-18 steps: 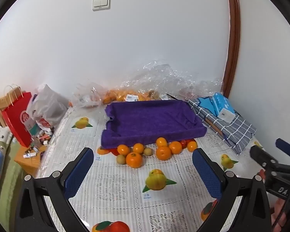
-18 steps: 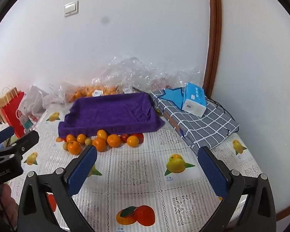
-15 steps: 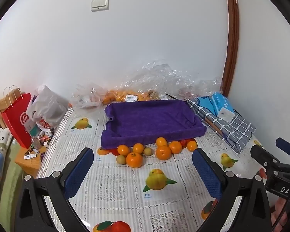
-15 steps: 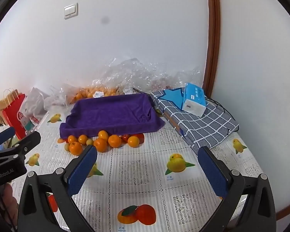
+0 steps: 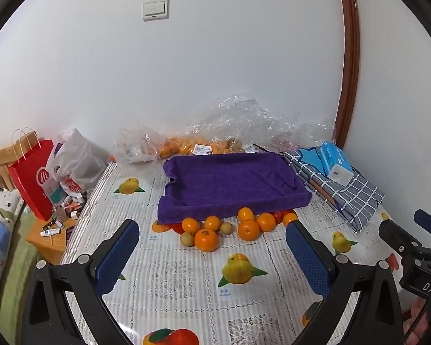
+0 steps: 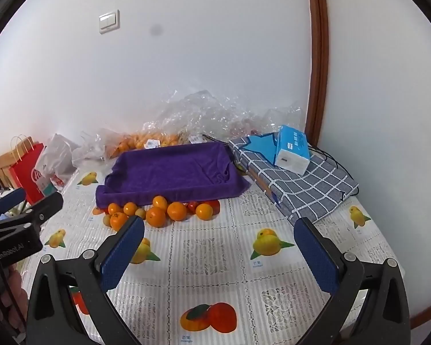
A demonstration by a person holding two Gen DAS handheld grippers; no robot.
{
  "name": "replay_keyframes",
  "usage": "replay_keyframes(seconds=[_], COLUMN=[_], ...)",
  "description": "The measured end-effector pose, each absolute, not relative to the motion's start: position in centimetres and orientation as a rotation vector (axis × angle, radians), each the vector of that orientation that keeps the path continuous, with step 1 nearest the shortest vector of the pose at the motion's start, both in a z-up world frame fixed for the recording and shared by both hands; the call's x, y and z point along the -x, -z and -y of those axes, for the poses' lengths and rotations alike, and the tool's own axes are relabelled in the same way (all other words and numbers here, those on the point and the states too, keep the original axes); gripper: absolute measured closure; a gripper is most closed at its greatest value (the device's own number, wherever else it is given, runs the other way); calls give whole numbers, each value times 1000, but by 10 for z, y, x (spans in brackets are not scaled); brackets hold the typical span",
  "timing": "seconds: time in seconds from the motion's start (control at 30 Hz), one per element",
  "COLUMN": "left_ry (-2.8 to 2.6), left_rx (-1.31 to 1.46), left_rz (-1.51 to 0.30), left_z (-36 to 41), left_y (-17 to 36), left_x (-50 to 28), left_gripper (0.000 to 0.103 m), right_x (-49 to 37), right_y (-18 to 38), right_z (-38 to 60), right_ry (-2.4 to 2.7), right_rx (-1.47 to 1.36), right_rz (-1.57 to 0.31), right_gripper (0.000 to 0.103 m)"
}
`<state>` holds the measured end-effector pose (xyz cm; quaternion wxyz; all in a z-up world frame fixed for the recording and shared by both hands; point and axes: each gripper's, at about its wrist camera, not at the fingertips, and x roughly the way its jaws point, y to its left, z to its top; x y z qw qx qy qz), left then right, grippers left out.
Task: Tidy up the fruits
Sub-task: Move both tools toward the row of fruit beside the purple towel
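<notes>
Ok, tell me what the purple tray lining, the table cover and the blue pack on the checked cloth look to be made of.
Purple tray lining: soft towel-like cloth, matte, with a fuzzy nap and draped folds at the corners.
Table cover: probably glossy plastic sheet printed with fruit and a lace pattern; it shines slightly.
Blue pack: seemingly thin printed plastic wrap with a faint sheen, likely tissues.

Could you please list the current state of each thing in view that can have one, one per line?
Left tool: open, holding nothing.
Right tool: open, holding nothing.
Purple tray: empty, no fruit inside.
Loose oranges: on the table against the tray's front edge.
Tissue box: lying on the folded checked cloth.
Red paper bag: standing upright.
</notes>
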<state>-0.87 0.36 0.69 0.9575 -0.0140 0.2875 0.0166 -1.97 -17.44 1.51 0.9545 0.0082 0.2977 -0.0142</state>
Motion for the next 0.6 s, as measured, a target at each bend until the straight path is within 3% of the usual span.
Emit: replay_keyframes(seconds=[0.6], left_ry=[-56], left_rx=[44], left_rz=[-584], left_z=[-11], left_y=[-10], left_x=[13], left_gripper=[0], right_x=[27], right_y=[-13], right_z=[172], right_ry=[4], right_rx=[-22], right_rz=[-587], right_gripper=[0])
